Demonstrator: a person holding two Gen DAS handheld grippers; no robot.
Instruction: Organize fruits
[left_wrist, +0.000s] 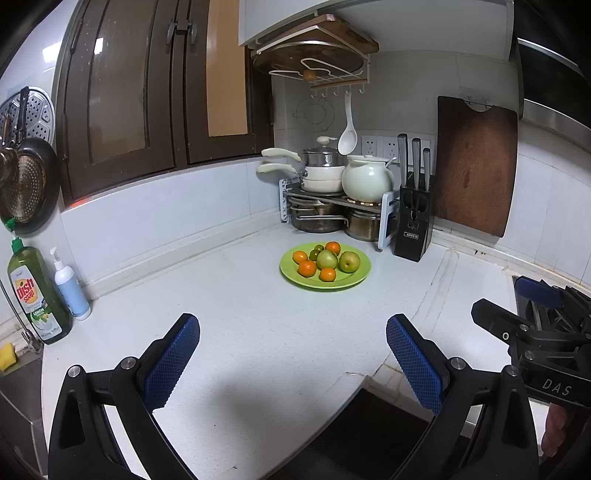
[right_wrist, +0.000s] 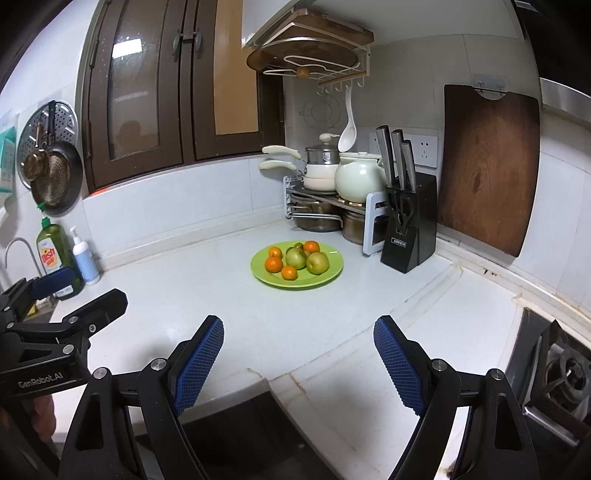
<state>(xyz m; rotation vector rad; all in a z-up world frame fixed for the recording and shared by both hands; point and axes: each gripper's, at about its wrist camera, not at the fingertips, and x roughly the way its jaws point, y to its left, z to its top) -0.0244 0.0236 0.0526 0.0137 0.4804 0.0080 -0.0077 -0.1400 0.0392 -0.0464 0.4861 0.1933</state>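
Note:
A green plate (left_wrist: 354, 282) (right_wrist: 328, 275) sits far back on the white counter near the corner. It holds two green pears (left_wrist: 327, 259) (right_wrist: 296, 257), several orange mandarins (left_wrist: 307, 268) (right_wrist: 273, 264) and a small green fruit (left_wrist: 315, 254). My left gripper (left_wrist: 293, 334) is open and empty, low over the counter's front edge, well short of the plate. My right gripper (right_wrist: 298, 334) is open and empty, beside the left one and equally far from the plate. Each gripper shows at the edge of the other's view.
A pot rack (left_wrist: 325, 206) and a black knife block (left_wrist: 413, 221) stand just behind the plate. A wooden cutting board (left_wrist: 474, 166) leans on the right wall. Dish soap (left_wrist: 37, 295) and a pump bottle (left_wrist: 72, 288) stand at left by the sink. A gas stove (right_wrist: 554, 369) lies at right.

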